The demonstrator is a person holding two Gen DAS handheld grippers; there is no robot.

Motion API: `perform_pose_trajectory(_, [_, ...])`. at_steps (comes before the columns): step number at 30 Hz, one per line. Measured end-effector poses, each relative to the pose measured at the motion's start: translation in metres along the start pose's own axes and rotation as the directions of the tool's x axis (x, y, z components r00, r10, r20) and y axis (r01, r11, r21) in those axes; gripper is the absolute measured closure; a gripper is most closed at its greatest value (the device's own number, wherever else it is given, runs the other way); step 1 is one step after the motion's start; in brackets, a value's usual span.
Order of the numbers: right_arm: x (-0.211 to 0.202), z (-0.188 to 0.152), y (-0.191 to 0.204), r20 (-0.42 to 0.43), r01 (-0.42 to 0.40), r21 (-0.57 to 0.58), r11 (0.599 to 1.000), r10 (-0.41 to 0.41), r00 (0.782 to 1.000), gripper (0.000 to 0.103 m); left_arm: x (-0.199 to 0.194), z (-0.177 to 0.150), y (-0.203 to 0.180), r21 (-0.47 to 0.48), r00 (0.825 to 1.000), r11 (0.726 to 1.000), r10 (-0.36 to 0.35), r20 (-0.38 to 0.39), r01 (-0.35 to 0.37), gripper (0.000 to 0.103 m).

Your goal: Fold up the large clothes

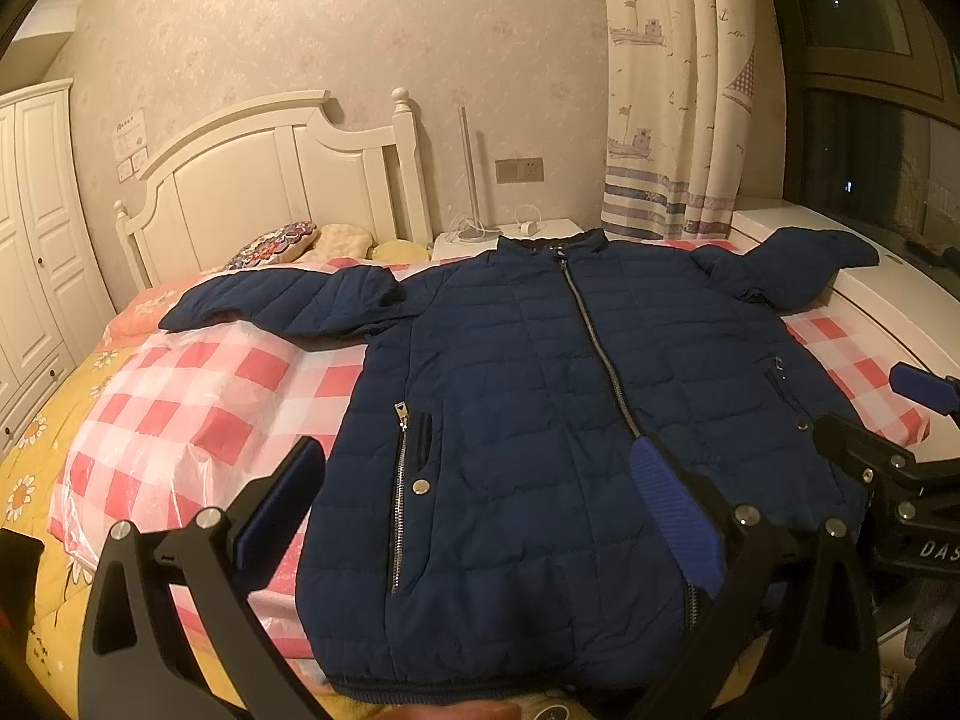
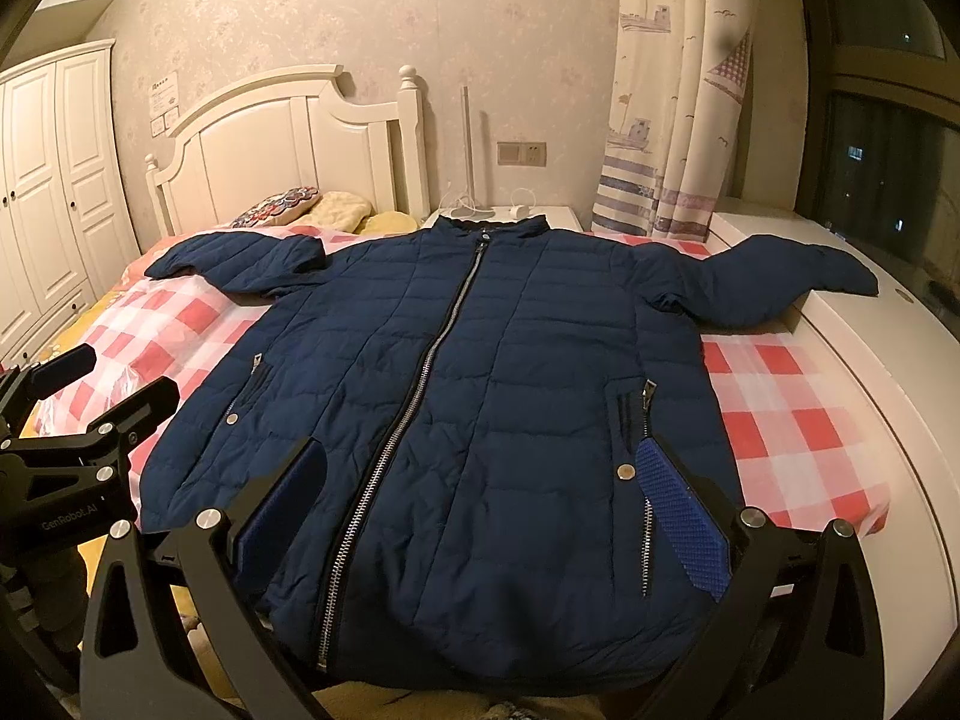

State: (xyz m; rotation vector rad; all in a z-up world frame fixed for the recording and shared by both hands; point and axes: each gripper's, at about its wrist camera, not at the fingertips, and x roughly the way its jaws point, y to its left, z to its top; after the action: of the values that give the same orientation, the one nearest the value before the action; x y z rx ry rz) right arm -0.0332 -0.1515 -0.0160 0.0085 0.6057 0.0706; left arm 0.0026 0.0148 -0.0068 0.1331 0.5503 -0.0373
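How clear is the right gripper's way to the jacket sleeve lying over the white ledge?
Probably yes. The right gripper hangs open above the jacket hem, holding nothing, and only flat jacket and checkered sheet lie between it and the sleeve.

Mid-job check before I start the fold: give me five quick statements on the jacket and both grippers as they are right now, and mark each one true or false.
1. The navy jacket lies face up with its front zipper closed. True.
2. Both sleeves are already folded across the chest. False: the left sleeve and the right sleeve are both spread outward.
3. The left gripper is clamped on the hem. False: its jaws stand wide apart and hold nothing.
4. The right gripper is open, with the lower part of the jacket seen between its fingers. True.
5. The jacket lies on a red-and-white checked sheet. True.
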Motion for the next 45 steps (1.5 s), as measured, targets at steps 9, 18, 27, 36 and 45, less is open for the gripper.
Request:
perform_pose_trajectory(9, [0.001, -0.001, 0.0, -0.003, -0.002, 0.001, 1.0, 0.002, 1.0, 0.004, 0.0, -0.001, -0.001, 0.0, 1.0, 1.0, 0.0, -0.002, 0.0, 0.002])
perform_pose_trajectory(18, [0.001, -0.002, 0.001, -0.007, -0.004, 0.003, 1.0, 0.004, 1.0, 0.004, 0.0, -0.002, 0.0, -0.001, 1.0, 1.0, -0.001, -0.004, 0.001, 0.002])
perform_pose_trajectory(27, [0.007, -0.005, -0.002, -0.024, -0.007, 0.023, 1.0, 0.008, 1.0, 0.004, 0.006, -0.004, -0.001, -0.002, 1.0, 1.0, -0.003, -0.029, 0.003, 0.002])
perform_pose_trajectory(36, [0.035, -0.001, -0.029, -0.084, -0.044, 0.078, 0.996, 0.05, 0.995, 0.004, 0.042, -0.004, 0.0, -0.028, 0.987, 0.994, -0.111, -0.12, 0.108, 0.002])
perform_pose_trajectory(45, [0.111, 0.018, -0.127, -0.211, 0.113, 0.236, 0.965, -0.063, 0.976, 0.004, 0.191, 0.029, -0.007, 0.168, 0.942, 0.986, 0.04, -0.334, 0.018, 0.002])
